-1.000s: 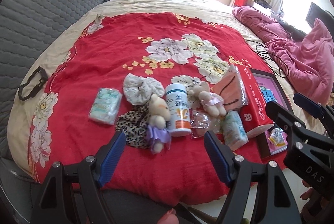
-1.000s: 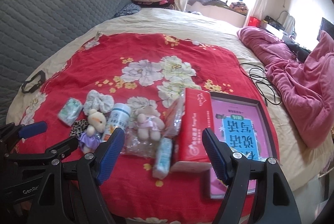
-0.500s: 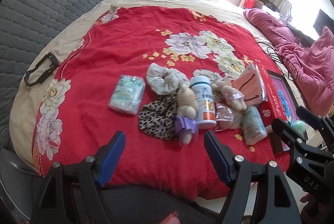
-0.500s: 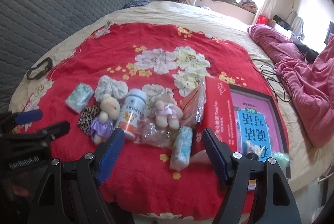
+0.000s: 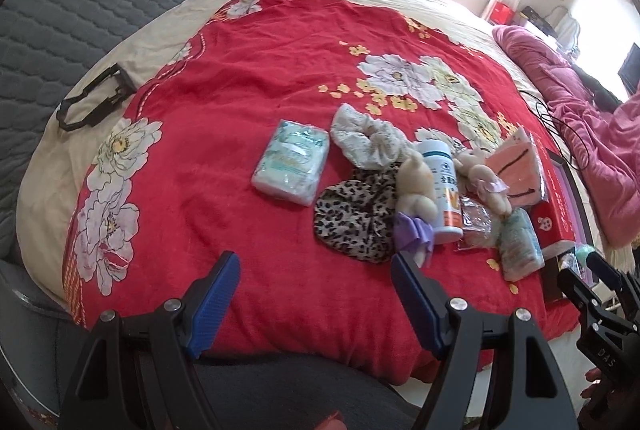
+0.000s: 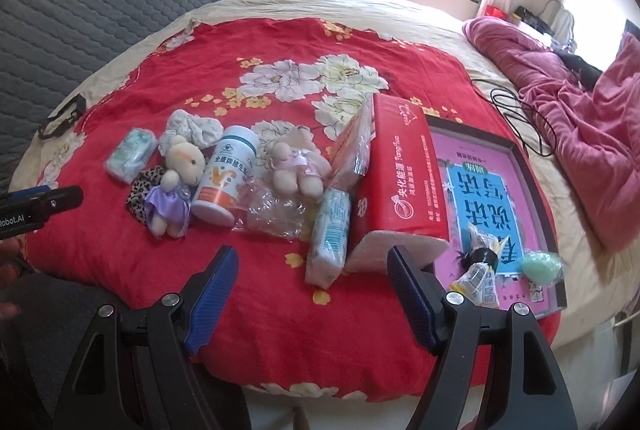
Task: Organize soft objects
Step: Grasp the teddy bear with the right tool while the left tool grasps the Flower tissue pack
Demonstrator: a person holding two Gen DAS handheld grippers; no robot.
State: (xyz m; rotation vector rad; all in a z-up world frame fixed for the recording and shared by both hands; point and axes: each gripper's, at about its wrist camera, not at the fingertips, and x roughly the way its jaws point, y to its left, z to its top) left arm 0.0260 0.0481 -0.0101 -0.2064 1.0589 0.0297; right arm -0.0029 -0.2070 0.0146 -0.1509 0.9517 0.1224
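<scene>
1. The soft things lie bunched at mid-frame on the red floral blanket (image 5: 248, 77): leopard scrunchie (image 5: 352, 220), white scrunchie (image 5: 366, 143), purple-dressed plush (image 6: 176, 185), pink-dressed plush (image 6: 294, 165), tissue pack (image 5: 290, 161).
2. Left tool (image 5: 316, 294) and right tool (image 6: 312, 290) both stand apart, empty, short of the pile.
3. Pinch the scrunchie's free lower edge, I judge; the supplement bottle (image 6: 226, 173) touches the plush.
4. Open blanket lies left; the bed edge runs along the bottom.

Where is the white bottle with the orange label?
In the right wrist view the white bottle lies left of centre on the red blanket, between the purple-dressed plush bear and the pink-dressed plush bear.
</scene>
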